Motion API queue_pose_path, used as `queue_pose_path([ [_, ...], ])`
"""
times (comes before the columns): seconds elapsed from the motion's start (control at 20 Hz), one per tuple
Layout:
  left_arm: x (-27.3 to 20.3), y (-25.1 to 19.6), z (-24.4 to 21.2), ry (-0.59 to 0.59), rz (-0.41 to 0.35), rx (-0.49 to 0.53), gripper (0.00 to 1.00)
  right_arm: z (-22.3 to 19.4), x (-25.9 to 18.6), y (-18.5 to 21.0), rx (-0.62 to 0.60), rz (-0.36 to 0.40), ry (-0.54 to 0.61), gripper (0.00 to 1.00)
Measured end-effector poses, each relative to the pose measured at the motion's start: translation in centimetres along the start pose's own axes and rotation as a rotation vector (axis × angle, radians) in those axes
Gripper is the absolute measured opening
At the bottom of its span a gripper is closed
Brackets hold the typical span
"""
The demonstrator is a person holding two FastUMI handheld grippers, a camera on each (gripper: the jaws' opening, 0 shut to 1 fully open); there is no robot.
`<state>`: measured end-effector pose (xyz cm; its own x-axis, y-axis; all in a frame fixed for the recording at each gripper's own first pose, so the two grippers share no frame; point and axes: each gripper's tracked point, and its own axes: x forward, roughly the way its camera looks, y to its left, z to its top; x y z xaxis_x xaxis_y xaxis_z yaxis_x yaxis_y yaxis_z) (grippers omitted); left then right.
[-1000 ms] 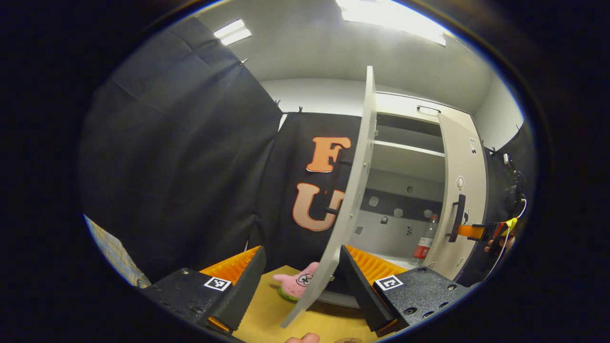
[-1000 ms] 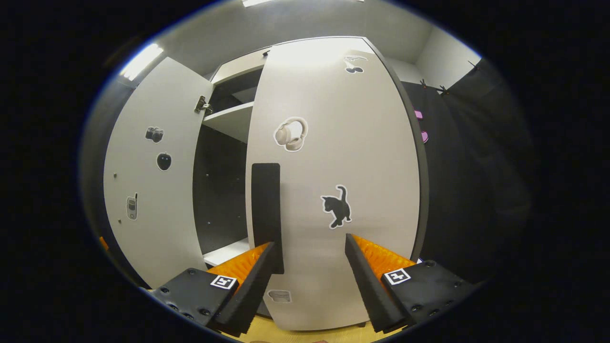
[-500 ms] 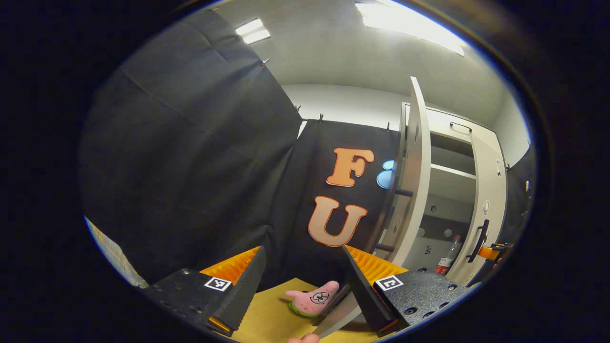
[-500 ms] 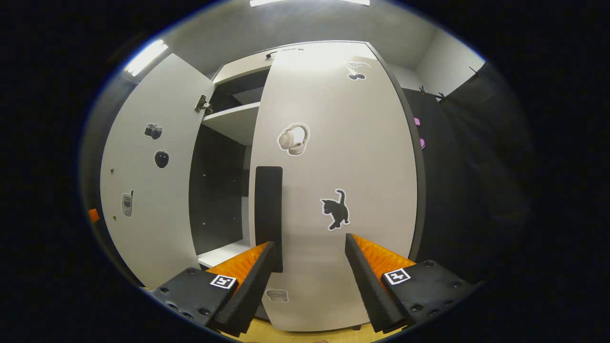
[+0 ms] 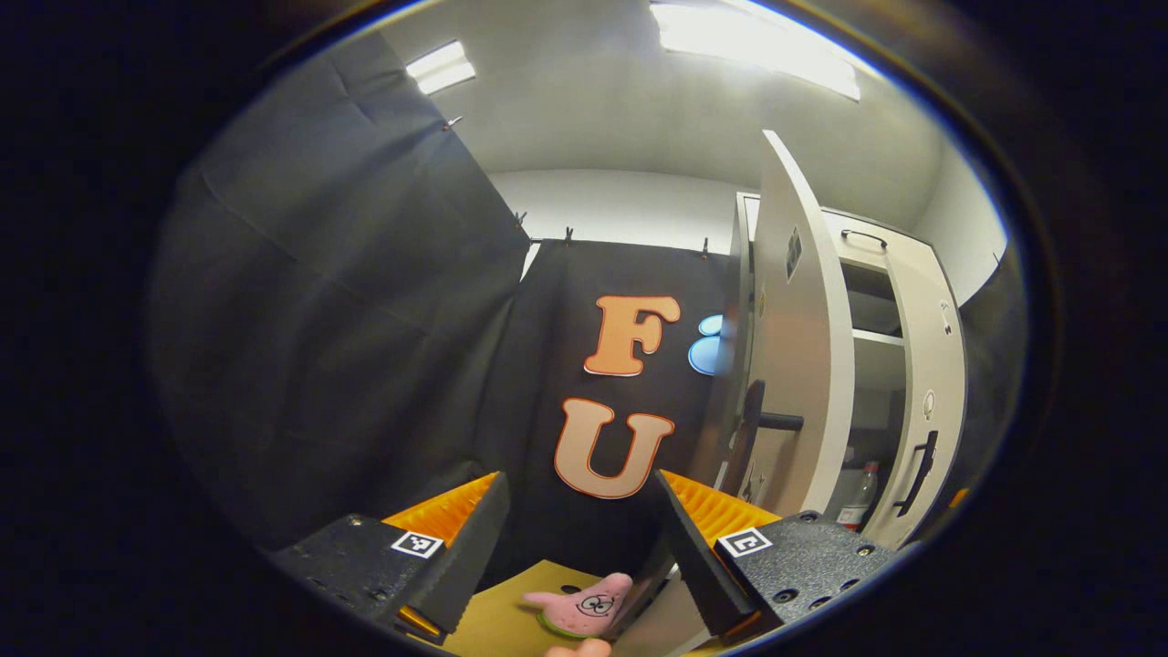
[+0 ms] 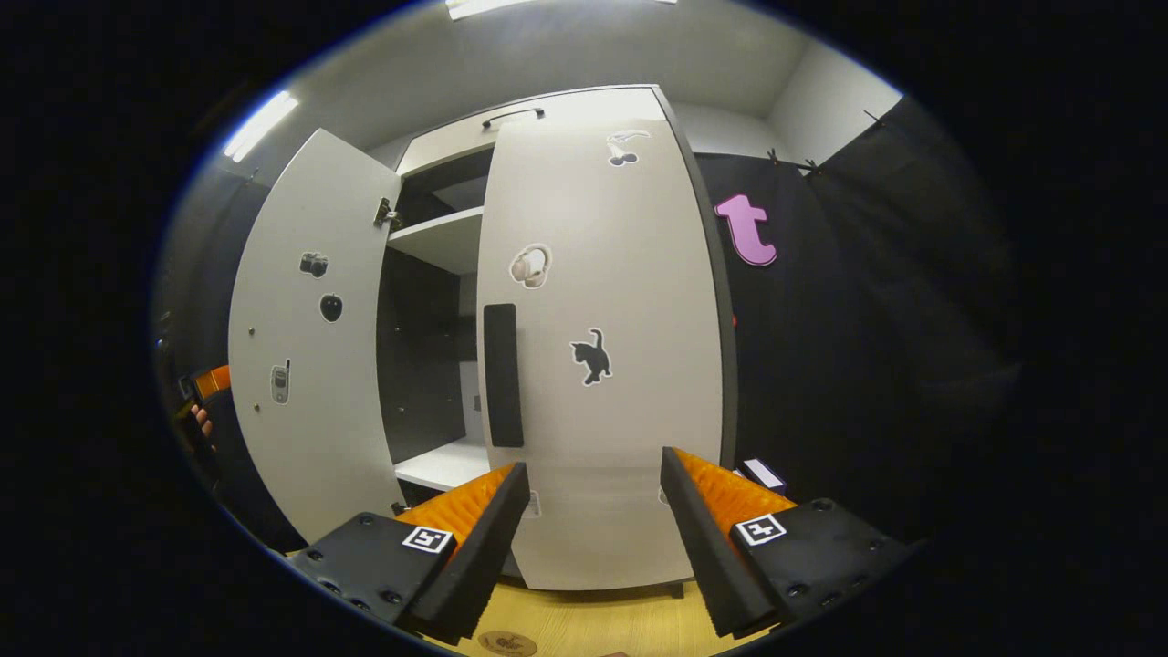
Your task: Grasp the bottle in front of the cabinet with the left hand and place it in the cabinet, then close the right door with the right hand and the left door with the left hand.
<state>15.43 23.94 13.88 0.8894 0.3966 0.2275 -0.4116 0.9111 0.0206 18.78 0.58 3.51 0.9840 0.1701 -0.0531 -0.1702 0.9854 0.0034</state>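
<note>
The white cabinet's left door [image 5: 796,365] stands open just right of my left gripper [image 5: 577,538], and I see its outer face and dark handle [image 5: 762,422]. My left gripper is open and holds nothing. The bottle [image 5: 858,493] stands upright on the low shelf inside the cabinet, seen through the gap between the doors. In the right gripper view the right door [image 6: 611,411] with its dark handle [image 6: 502,374] looks shut or nearly so. My right gripper [image 6: 589,529] hangs open a little in front of it, touching nothing. The left door [image 6: 301,365] stands ajar, with a hand and the other gripper [image 6: 208,383] behind it.
A pink star-shaped plush toy [image 5: 579,607] lies on the yellow table [image 5: 497,620] below my left gripper. An upper shelf [image 6: 438,239] shows inside the cabinet. A small box [image 6: 762,474] lies on the table right of the cabinet. Black cloth walls stand on both sides.
My right gripper has drawn back from the right door, which now looks smaller. My left gripper has come round from the left door's edge to its outer, handle side.
</note>
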Motion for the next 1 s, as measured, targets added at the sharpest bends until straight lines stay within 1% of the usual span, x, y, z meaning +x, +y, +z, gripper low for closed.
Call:
queue_pose_path([
  [0.05,0.1,-0.3,-0.1,0.000,-0.002,0.017,0.96,-0.4,-0.5,-0.8,0.010,-0.013,0.000,0.97],
  [0.15,0.1,-0.3,0.1,-0.008,0.013,0.055,0.92,-0.9,-1.4,-2.6,0.021,-0.038,0.008,0.97],
  [0.25,0.0,-0.7,0.1,-0.007,0.015,0.068,0.92,-1.1,-2.4,-4.3,0.023,-0.062,0.007,0.97],
  [0.5,-0.6,-2.5,-0.6,0.047,-0.038,-0.009,0.92,-1.8,-4.4,-7.4,0.008,-0.096,0.021,0.98],
  [0.55,-1.0,-3.2,-0.7,0.055,-0.045,-0.026,0.87,-1.8,-4.8,-7.8,0.010,-0.099,0.024,0.98],
  [0.6,-1.2,-3.9,-0.7,0.059,-0.057,-0.036,0.92,-1.8,-5.2,-8.2,0.014,-0.099,0.026,0.98],
  [0.65,-1.5,-5.0,-0.8,0.065,-0.072,-0.045,0.87,-1.8,-5.5,-8.6,0.016,-0.101,0.027,0.98],
  [0.7,-1.7,-6.0,-1.0,0.072,-0.090,-0.053,0.87,-1.8,-5.8,-9.0,0.017,-0.103,0.030,0.98],
  [0.75,-1.9,-7.1,-1.3,0.080,-0.108,-0.061,0.92,-1.9,-6.1,-9.5,0.016,-0.108,0.031,0.98],
  [0.8,-2.1,-8.3,-1.4,0.086,-0.128,-0.067,0.92,-1.9,-6.4,-10.0,0.014,-0.113,0.031,0.98],
  [0.85,-2.1,-9.5,-1.6,0.090,-0.147,-0.072,0.87,-1.9,-6.7,-10.5,0.012,-0.119,0.031,0.98],
  [1.0,-2.5,-12.9,-2.0,0.092,-0.192,-0.096,0.87,-1.8,-7.7,-11.9,0.010,-0.142,0.031,0.98],
])
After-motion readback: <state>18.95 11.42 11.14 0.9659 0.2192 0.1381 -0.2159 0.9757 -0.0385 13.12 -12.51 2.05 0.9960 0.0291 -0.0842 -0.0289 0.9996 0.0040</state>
